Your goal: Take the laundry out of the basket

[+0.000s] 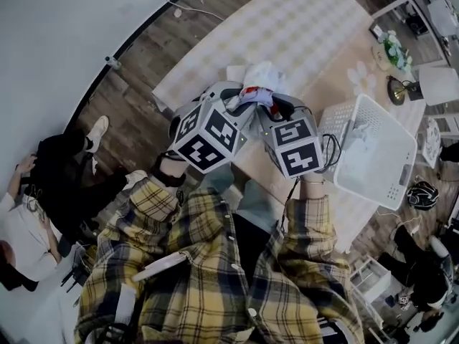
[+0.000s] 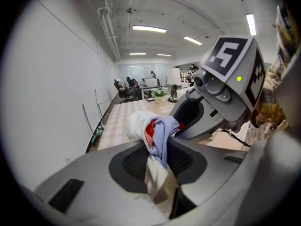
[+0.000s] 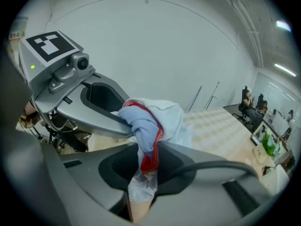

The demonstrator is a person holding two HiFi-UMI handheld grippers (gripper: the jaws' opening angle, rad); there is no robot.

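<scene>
A small bundle of laundry point(image 1: 258, 83), white with pale blue and red cloth, hangs above the table between both grippers. My left gripper point(image 1: 240, 100) and right gripper point(image 1: 276, 106) meet tip to tip, each shut on the bundle. In the left gripper view the cloth point(image 2: 157, 135) is pinched between the pads of the left gripper point(image 2: 157, 157), and the right gripper point(image 2: 221, 93) faces it. The right gripper view shows the cloth point(image 3: 148, 124) clamped by the right gripper point(image 3: 143, 171). The white slatted basket point(image 1: 391, 174) stands to the right on the table, with something white point(image 1: 362, 138) inside.
The long table point(image 1: 287, 27) has a pale checked cover. A potted plant point(image 1: 393, 49), a lamp point(image 1: 398, 88) and a white box point(image 1: 439, 84) stand at its far right. A seated person point(image 1: 29, 213) is on the floor side at left.
</scene>
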